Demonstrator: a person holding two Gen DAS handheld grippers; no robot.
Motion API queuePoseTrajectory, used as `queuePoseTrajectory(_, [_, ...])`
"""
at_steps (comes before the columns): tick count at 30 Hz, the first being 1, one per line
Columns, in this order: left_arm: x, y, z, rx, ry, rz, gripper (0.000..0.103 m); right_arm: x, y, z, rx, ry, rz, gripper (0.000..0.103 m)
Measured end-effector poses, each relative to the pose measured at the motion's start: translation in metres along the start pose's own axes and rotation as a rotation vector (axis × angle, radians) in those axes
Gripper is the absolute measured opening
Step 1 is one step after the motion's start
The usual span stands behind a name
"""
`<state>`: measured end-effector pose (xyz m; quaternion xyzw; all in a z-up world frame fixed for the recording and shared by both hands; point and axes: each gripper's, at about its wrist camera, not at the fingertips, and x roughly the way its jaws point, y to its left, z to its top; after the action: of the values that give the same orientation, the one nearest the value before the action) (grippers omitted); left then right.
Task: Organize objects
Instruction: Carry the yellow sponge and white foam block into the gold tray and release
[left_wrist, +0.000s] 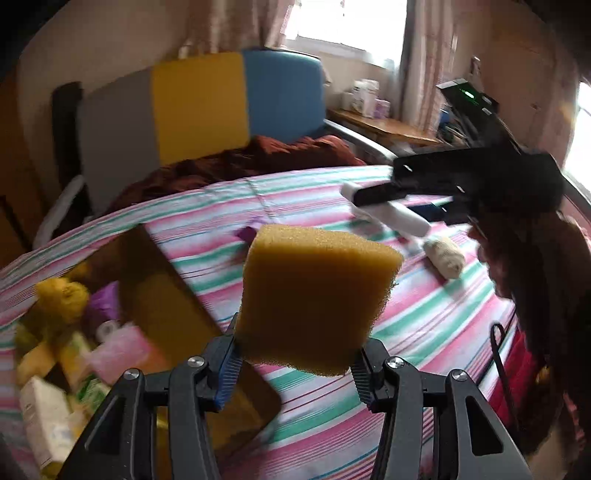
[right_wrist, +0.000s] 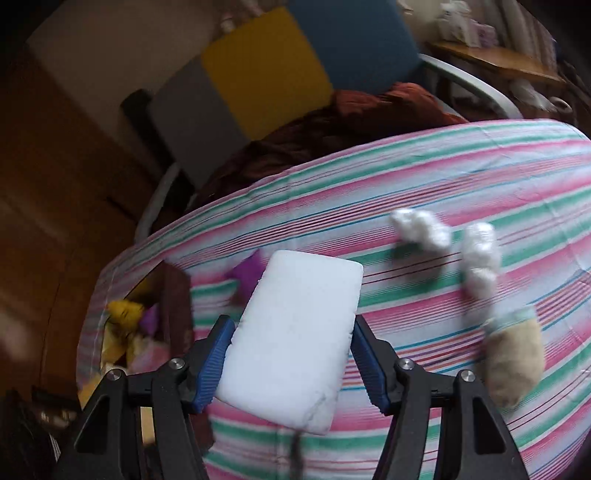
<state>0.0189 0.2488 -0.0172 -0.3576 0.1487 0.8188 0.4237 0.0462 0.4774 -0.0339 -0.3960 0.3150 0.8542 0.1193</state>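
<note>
A yellow sponge sticks up between the blue pads of my left gripper, which is shut on its lower end, above the striped sheet. My right gripper is shut on a white foam block, its pads pressing both long sides. In the left wrist view that right gripper hovers at the upper right with the white block in it. An open cardboard box holding several small items lies to the left of both grippers, and it also shows at the left edge in the right wrist view.
On the sheet lie two white cotton tufts, a beige roll and a small purple object. A brown blanket and a grey, yellow and blue headboard lie beyond. A person's dark hair fills the right edge.
</note>
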Motion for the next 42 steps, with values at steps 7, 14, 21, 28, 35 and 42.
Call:
queuePoseTrajectory(7, [-0.038,0.045,-0.011,-0.088,-0.047,0.166,0.053,0.009,0.065,-0.026,-0.136,0.008,0.077,0.064])
queuePoseTrajectory(14, [-0.057,0.090,-0.030,-0.182,-0.062,0.256,0.053,0.020,0.114,-0.046,-0.230,0.033,0.136,0.064])
queuePoseTrajectory(21, [-0.069,0.114,-0.048,-0.251,-0.070,0.277,0.053,0.030,0.154,-0.067,-0.329,0.069,0.138,0.064])
queuePoseTrajectory(28, [-0.073,0.133,-0.054,-0.300,-0.077,0.285,0.054,0.035,0.177,-0.083,-0.395,0.077,0.124,0.065])
queuePoseTrajectory(35, [-0.074,0.145,-0.050,-0.312,-0.094,0.318,0.054,0.044,0.190,-0.087,-0.424,0.084,0.102,0.067])
queuePoseTrajectory(42, [-0.073,0.158,-0.047,-0.338,-0.102,0.384,0.079,0.064,0.194,-0.095,-0.434,0.113,0.053,0.076])
